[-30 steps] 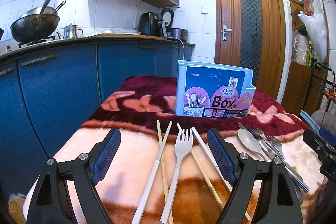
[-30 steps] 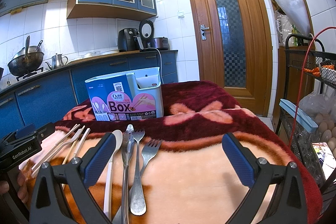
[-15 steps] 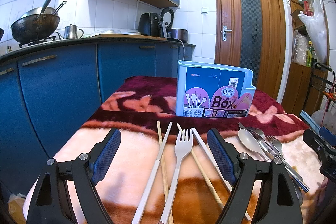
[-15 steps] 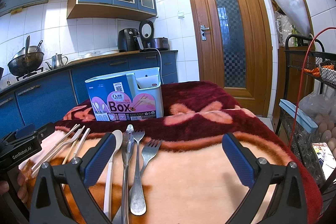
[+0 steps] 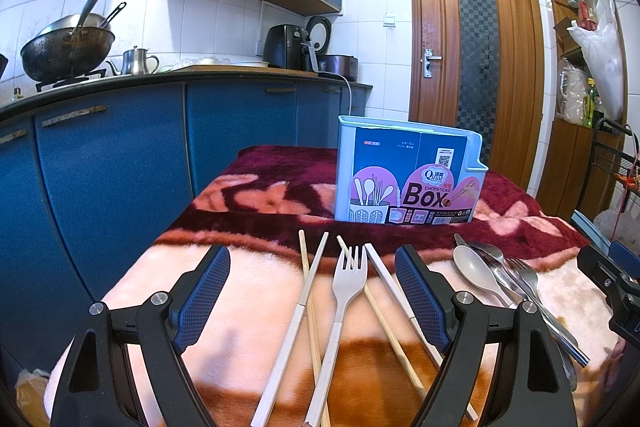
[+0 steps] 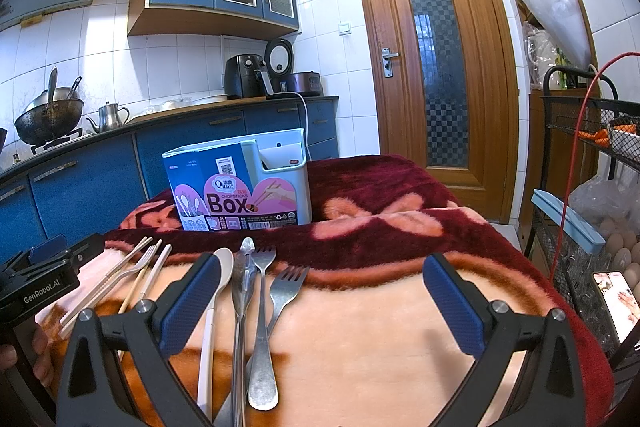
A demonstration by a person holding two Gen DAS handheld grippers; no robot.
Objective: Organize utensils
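A light blue chopsticks box stands upright at the back of the blanket-covered table; it also shows in the right wrist view. A white plastic fork and several chopsticks lie between the fingers of my open, empty left gripper. A beige spoon, a metal knife and two metal forks lie just right of them, at the left finger of my open, empty right gripper.
A pink and maroon blanket covers the table. Blue kitchen cabinets run along the left. A wire rack with eggs stands at the right. A wooden door is behind.
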